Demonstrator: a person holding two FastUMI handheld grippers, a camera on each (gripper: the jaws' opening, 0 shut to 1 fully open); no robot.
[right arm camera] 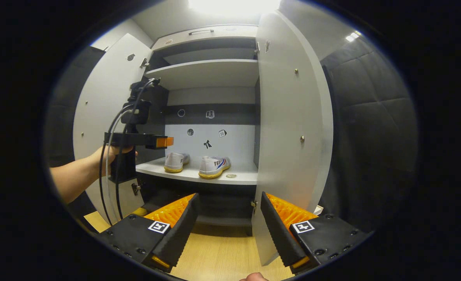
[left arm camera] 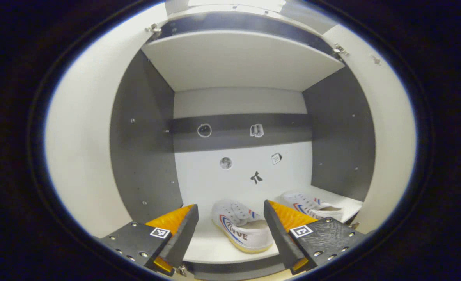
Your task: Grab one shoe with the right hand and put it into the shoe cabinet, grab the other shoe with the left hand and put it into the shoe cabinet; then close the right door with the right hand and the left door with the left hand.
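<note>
We think the shoe part is done. Both shoes sit on the white shelf [right arm camera: 199, 176] inside the shoe cabinet [right arm camera: 211, 43]. In the right gripper view the left shoe [right arm camera: 176, 162] and the right shoe [right arm camera: 213, 166] stand side by side, near but apart.

In the left gripper view, the left gripper [left arm camera: 230, 230] at 6 o'clock is spread wide and holds nothing. The right gripper [right arm camera: 228, 228] is wide too, with nothing in it. We see a hand [right arm camera: 111, 154] at 9 o'clock holding the other tool up by the shelf.

The doors are still left to shut. The right door [right arm camera: 289, 136] stands out at 3 o'clock, and the left door [right arm camera: 105, 97] at 10 o'clock.

The floor [right arm camera: 215, 257] is pale wood. A small round thing [right arm camera: 231, 176] lies on the shelf; we cannot tell what it is. A bright light [right arm camera: 234, 6] shines at 12 o'clock.
</note>
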